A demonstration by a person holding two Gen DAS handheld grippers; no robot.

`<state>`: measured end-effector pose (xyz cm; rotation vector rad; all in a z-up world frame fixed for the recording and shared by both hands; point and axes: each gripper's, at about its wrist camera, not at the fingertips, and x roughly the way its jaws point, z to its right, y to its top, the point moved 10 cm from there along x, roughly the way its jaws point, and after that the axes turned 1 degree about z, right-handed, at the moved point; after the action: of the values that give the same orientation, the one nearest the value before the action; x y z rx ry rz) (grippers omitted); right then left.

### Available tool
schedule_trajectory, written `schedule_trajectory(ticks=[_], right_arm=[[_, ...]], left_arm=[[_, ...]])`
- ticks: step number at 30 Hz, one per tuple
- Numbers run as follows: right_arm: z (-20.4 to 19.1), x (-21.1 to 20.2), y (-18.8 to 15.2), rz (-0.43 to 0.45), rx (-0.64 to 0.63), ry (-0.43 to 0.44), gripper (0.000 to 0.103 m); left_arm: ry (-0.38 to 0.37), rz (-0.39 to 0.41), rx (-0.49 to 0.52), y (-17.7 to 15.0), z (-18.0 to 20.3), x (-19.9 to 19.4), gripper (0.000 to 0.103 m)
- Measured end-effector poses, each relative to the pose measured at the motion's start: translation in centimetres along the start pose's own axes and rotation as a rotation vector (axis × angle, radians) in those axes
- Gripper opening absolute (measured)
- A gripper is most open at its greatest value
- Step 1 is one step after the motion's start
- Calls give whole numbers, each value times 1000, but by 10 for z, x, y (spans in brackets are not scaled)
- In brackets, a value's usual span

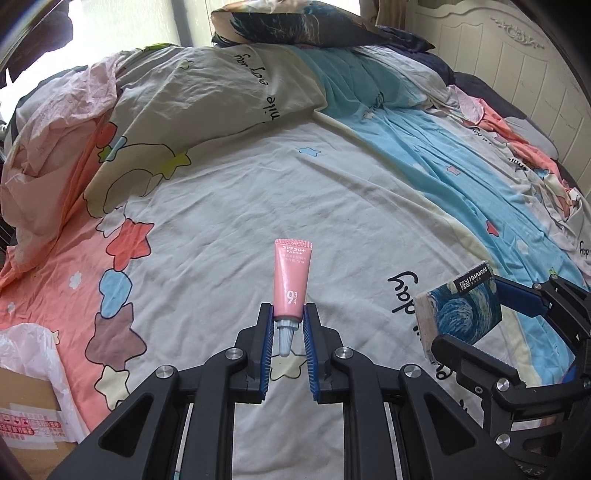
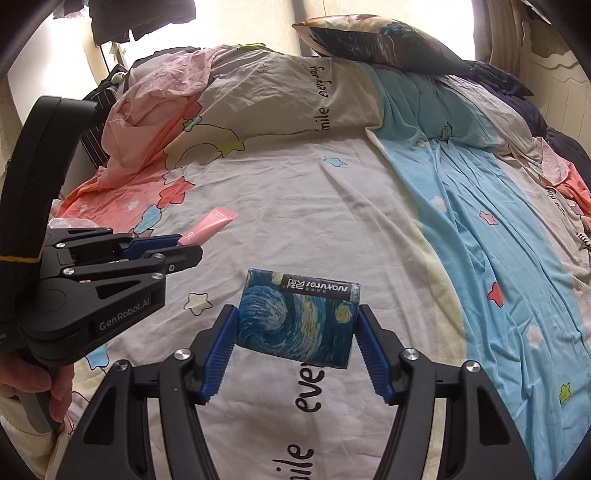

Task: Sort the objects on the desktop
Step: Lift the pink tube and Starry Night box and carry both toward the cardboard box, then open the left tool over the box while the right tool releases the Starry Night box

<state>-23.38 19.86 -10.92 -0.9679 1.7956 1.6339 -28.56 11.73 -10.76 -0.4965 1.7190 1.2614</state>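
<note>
My left gripper is shut on a pink tube, white cap toward the camera, held above the bed. It also shows in the right wrist view at the left, with the pink tube sticking out. My right gripper is shut on a blue swirl-print tissue pack, held above the sheet. In the left wrist view the right gripper is at the right, with the tissue pack between its fingers.
A patterned bed sheet lies below both grippers. A crumpled duvet and a dark pillow lie at the far side. A cardboard box with a plastic bag sits at the lower left. A white headboard stands at the right.
</note>
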Motion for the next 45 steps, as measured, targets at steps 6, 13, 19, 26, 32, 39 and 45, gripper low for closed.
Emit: schedule_trajectory(ticks=[6,13,19,26,32,39,45], right_arm=[[-28,-18,4,22,-29,15,60],[-74,-35,10,48,-85,45,60],[-120,-49,15,65,-146,70,60],[-179,-66,24,95,-217,111,60],[-235,-78,28,119,-279,158,60],[-284,-88,27,133,-335,182,60],[-320,-94,25,148,-387,194,60]], left_arm=[[22,38,-24,-9,-21,-37,15],[60,76,-39,-22,-51,-81,16],[93,109,-72,-36,-83,-119,16],[143,152,-118,-56,-126,-164,16],[179,183,-178,-77,-170,-198,16],[208,207,-254,-105,-221,-225,16],[219,204,-314,-132,-256,-234,16]])
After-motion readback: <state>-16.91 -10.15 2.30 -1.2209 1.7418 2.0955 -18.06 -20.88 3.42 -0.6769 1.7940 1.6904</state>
